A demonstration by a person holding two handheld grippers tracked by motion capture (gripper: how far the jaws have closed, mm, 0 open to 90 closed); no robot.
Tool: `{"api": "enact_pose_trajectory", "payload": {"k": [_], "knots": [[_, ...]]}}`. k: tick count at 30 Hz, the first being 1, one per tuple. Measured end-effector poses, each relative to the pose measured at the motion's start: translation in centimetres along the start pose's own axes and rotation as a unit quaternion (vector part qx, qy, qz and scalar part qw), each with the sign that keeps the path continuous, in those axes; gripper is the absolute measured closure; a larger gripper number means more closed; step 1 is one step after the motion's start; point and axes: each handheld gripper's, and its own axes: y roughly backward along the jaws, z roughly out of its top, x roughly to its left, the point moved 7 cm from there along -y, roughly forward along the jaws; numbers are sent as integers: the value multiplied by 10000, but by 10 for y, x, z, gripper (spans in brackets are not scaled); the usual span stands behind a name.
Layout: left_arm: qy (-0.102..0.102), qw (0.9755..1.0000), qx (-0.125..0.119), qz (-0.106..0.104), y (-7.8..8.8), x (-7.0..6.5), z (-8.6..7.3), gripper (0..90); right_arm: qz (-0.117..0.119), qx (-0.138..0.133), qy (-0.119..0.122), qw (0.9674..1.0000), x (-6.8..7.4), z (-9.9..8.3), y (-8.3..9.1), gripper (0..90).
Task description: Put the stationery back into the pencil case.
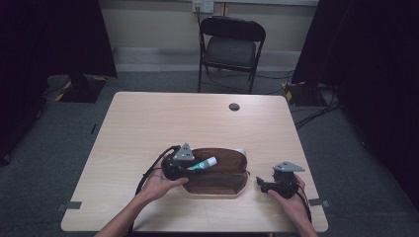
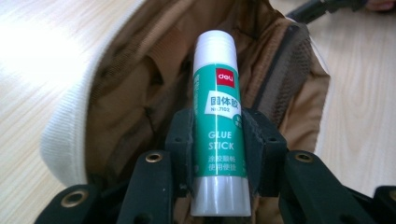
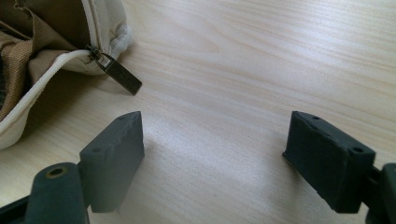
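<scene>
A green and white glue stick point(image 2: 218, 126) is clamped between the black pads of my left gripper point(image 2: 218, 140), shut on its lower half. In the high view my left gripper point(image 1: 190, 168) holds the glue stick point(image 1: 203, 164) over the open mouth of a brown pencil pouch point(image 1: 222, 181) with a cream rim. The pouch's brown lining point(image 2: 140, 88) lies just beyond the stick's white cap. My right gripper point(image 1: 260, 183) rests to the right of the pouch; its jaws stand wide apart over bare wood point(image 3: 212, 154). The pouch's zipper pull point(image 3: 120, 74) lies just past its left jaw.
The light wooden table point(image 1: 148, 123) has a round cable hole point(image 1: 234, 106) near its far edge. A black folding chair point(image 1: 231, 47) stands behind the table. Cables run along the floor at the right.
</scene>
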Motion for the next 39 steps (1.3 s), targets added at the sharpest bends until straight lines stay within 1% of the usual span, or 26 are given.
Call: {"api": "enact_pose_trajectory", "payload": {"k": [1,2,3,4,5,6,8,9,11,12,13,15,16,21,22,23,26,28,30,31,36,38,39], "knots": [[-30,10000,54,39,1,2,0,659,1,1,4,10000,0,0,0,182],[40,10000,-25,14,-1,2,0,659,-1,1,4,10000,0,0,0,183],[16,10000,58,35,-1,3,-1,659,-1,1,3,10000,0,0,0,182],[45,10000,10,-11,-3,2,-1,659,0,0,1,10000,0,0,0,182],[38,10000,24,-11,-3,3,-1,659,-1,0,2,10000,0,0,0,182],[15,9999,97,23,-3,3,-1,659,-4,-1,-3,10000,0,0,0,182],[58,10000,23,9,-6,3,0,658,-1,0,1,10000,0,0,0,183],[48,9999,78,42,-7,3,-1,657,1,1,3,10000,0,0,0,183],[78,9999,4,82,-7,4,0,645,2,1,3,10000,0,0,0,183],[134,9998,-116,41,-7,4,2,627,1,1,2,10000,0,0,0,182],[128,9998,-115,67,-5,5,2,630,0,0,2,10000,0,0,0,183],[105,9999,-126,52,-3,5,3,636,-4,-3,5,10000,0,0,0,182],[85,9999,-68,87,-1,5,2,638,-2,-3,6,10000,0,0,0,183],[232,9994,-263,50,7,9,3,678,-3,-2,4,10000,0,0,0,182],[233,9995,-217,67,9,9,2,693,-2,-2,8,10000,0,0,0,183],[241,9994,-257,28,10,10,2,712,1,0,2,10000,0,0,0,182],[246,9993,-274,0,18,10,1,754,-3,-3,7,10000,0,0,0,182],[305,9988,-393,-24,24,12,2,766,1,0,3,10000,0,0,0,182],[331,9984,-448,-51,32,14,2,777,1,0,3,10000,0,0,0,183],[383,9980,-499,-83,36,14,2,783,-2,-3,5,10000,0,0,0,182],[497,9963,-694,-74,57,18,-5,788,-3,-2,6,10000,0,0,0,183],[561,9960,-695,-5,65,21,-10,783,-8,-6,5,10000,0,0,0,183],[634,9953,-730,9,68,23,-14,775,0,0,1,10000,0,0,0,183]]}}
